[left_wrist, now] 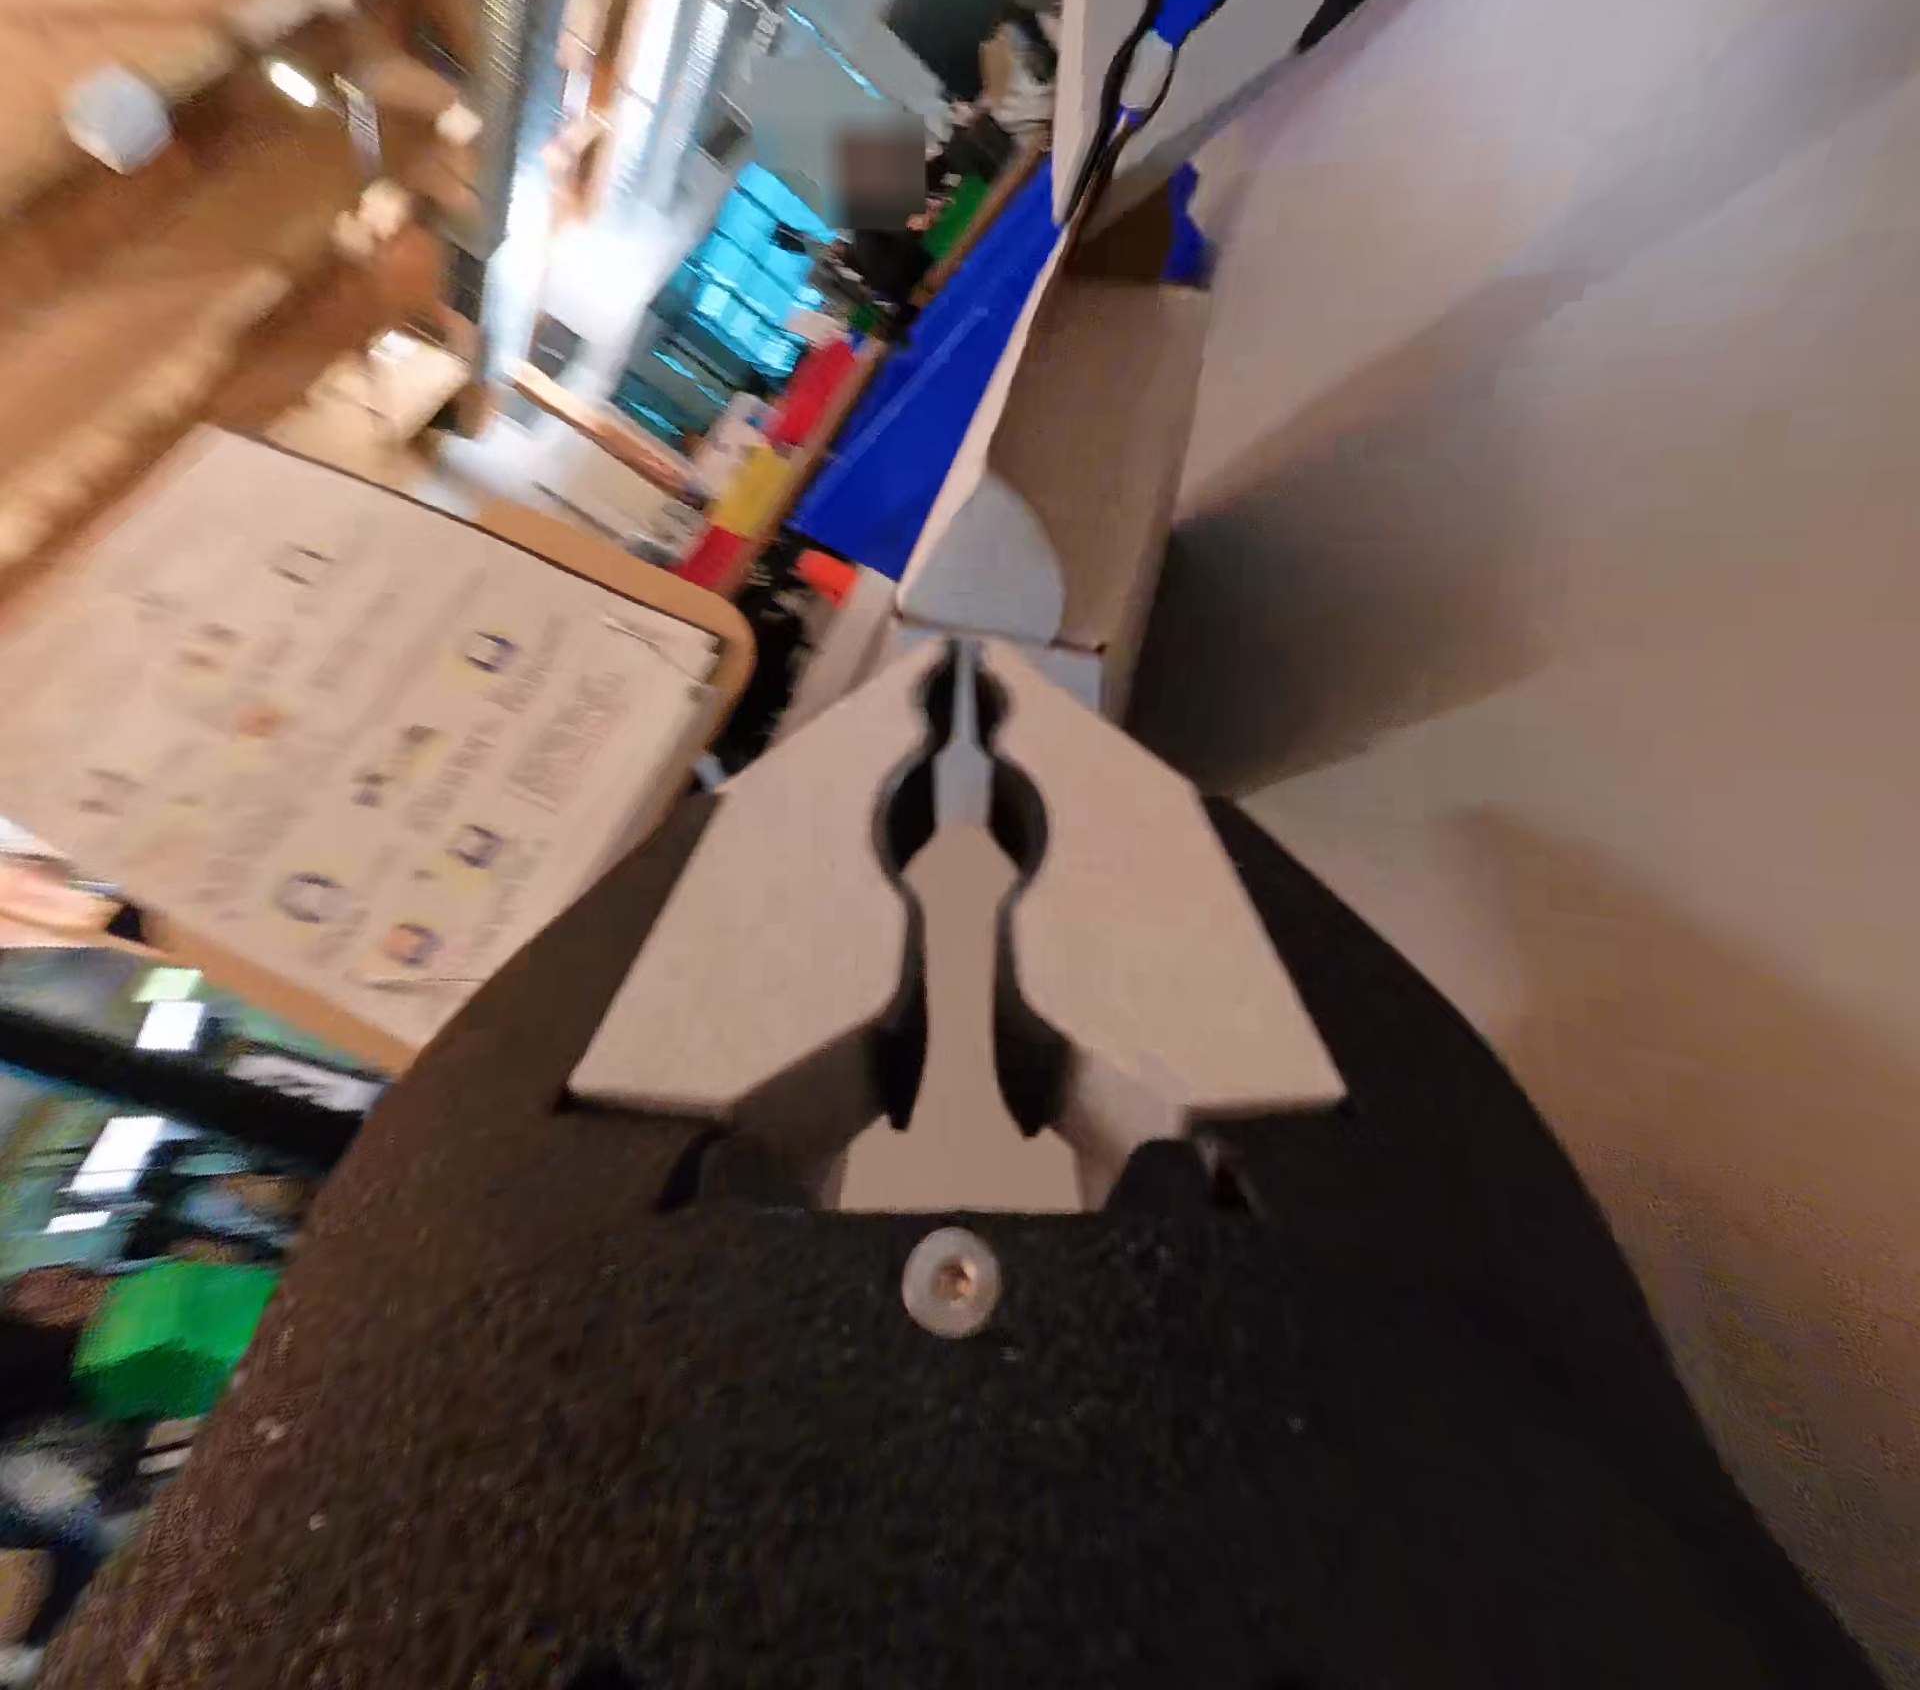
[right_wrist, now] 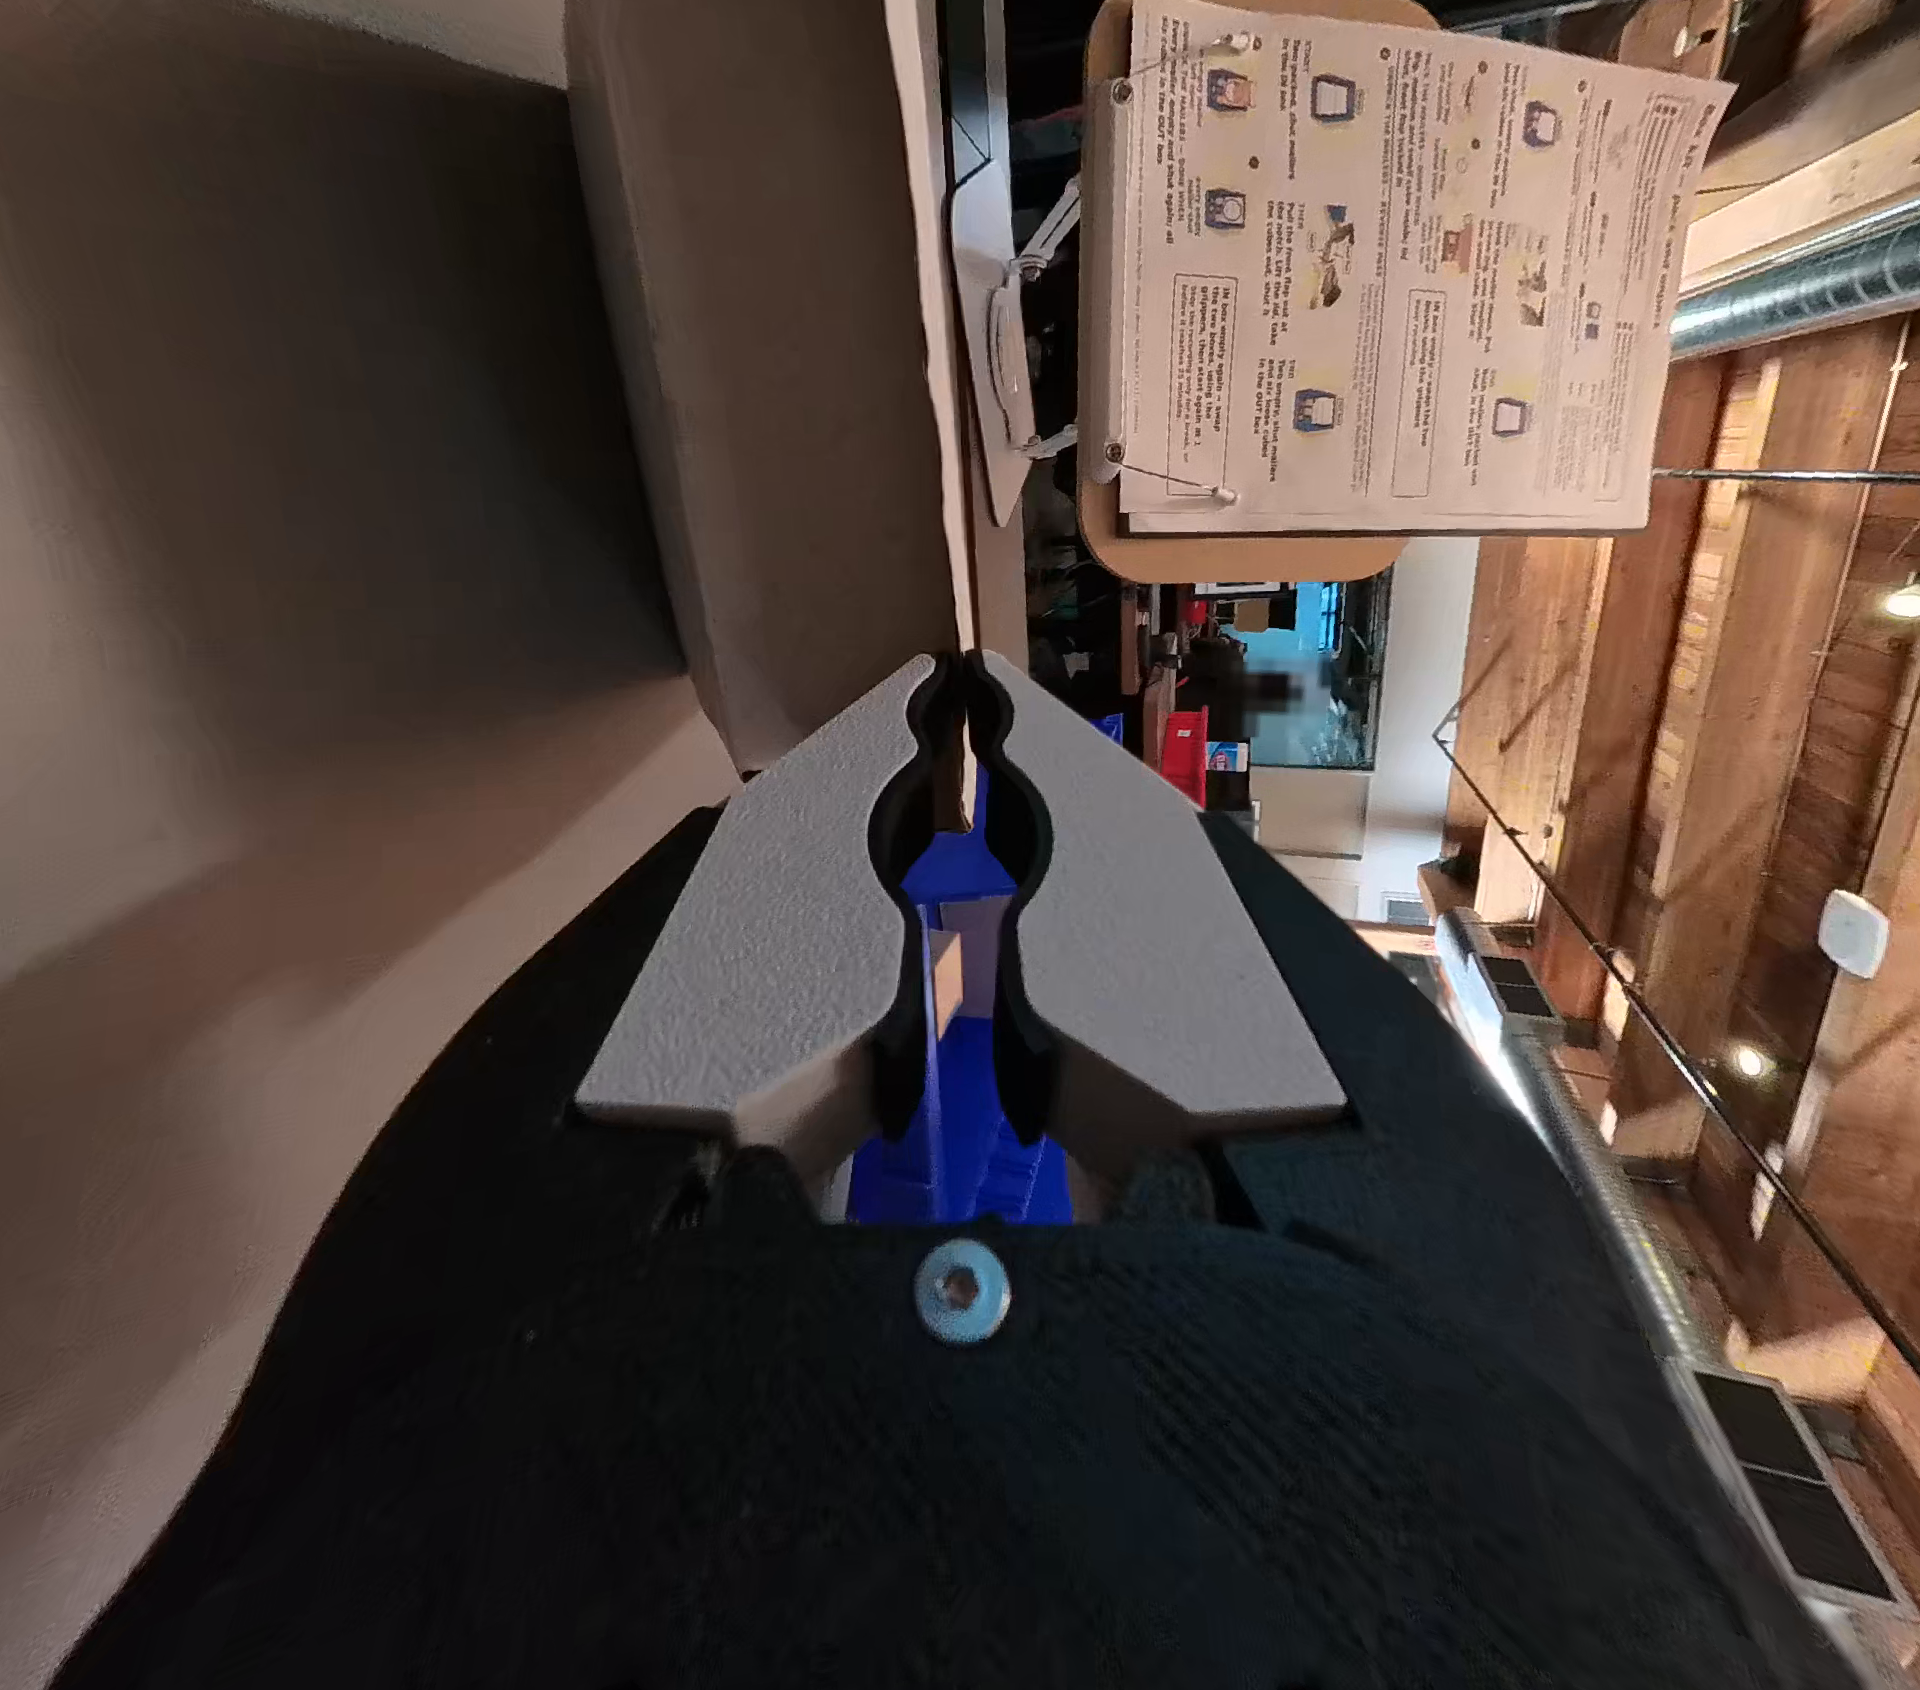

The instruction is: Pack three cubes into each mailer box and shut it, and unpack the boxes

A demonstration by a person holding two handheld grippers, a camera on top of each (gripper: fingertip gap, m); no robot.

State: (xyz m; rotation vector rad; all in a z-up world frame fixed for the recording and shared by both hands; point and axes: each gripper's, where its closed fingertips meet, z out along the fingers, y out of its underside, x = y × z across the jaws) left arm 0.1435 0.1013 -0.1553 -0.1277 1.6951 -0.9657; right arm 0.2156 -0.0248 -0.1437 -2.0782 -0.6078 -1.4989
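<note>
A white and kraft mailer box fills the right side of the left wrist view, turned on its side. My left gripper is shut on a thin cardboard edge of the box's flap. My right gripper shows farther along the same box, pinching its edge too. In the right wrist view, my right gripper is shut on the thin edge of the box's lid, with the box's inner wall to its left. Blurred red and yellow cubes lie far off.
A blue bin lies beyond the box and also shows between my right fingers. A clipboard with an instruction sheet stands close behind, blurred in the left wrist view. A green object sits at the lower left.
</note>
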